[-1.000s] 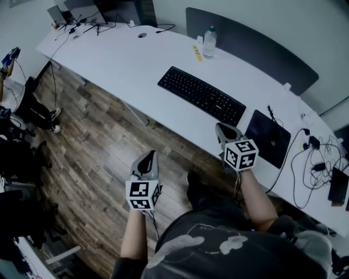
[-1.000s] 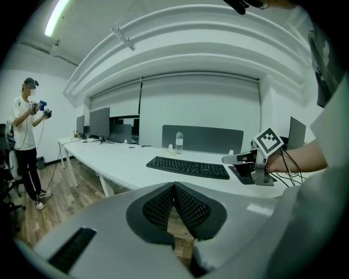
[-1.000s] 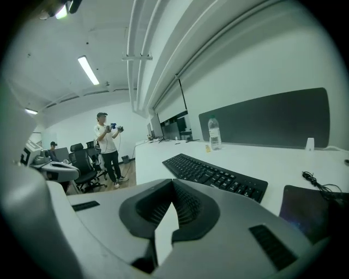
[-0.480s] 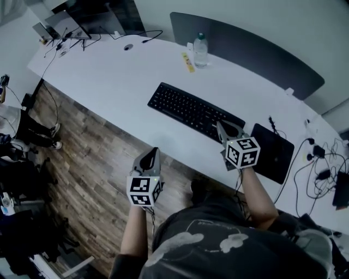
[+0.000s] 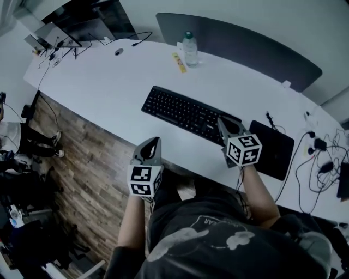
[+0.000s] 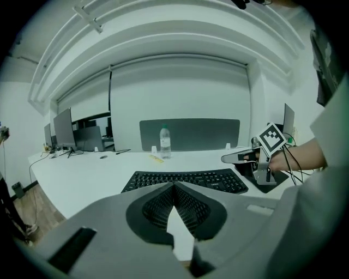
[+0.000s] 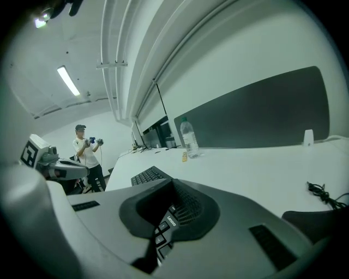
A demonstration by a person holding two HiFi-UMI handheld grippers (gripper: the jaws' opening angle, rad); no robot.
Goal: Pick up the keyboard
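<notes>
DESK SCENE: One black keyboard (image 5: pixel 185 113) lies flat near the middle of a curved white desk (image 5: pixel 98 82), with two handheld grippers pointed its way. The right gripper (image 5: pixel 221 121), jaws pressed together on nothing, hangs over the keyboard's right end. The left gripper (image 5: pixel 154 141), likewise closed and empty, sits at the desk's front edge, with a strip of bare desktop between it and the keys.

Behind the keyboard stands a single water bottle (image 5: pixel 190 49) with a small yellow item (image 5: pixel 178 61) beside it, in front of a grey divider panel (image 5: pixel 245 43). Just right of the keyboard lies a flat black slab (image 5: pixel 272 147) (laptop or pad, hard to tell). A tangle of cables (image 5: pixel 319 163) lies further right, and monitors (image 5: pixel 92 16) stand at the desk's far left.

The head view alone shows the cables and the wood-plank floor (image 5: pixel 82 174). The left gripper view shows the right gripper from the side, its tip above the keyboard's end. The right gripper view shows keys directly under its closed jaws, and a person (image 7: pixel 87 155) standing beyond the desk's end.
</notes>
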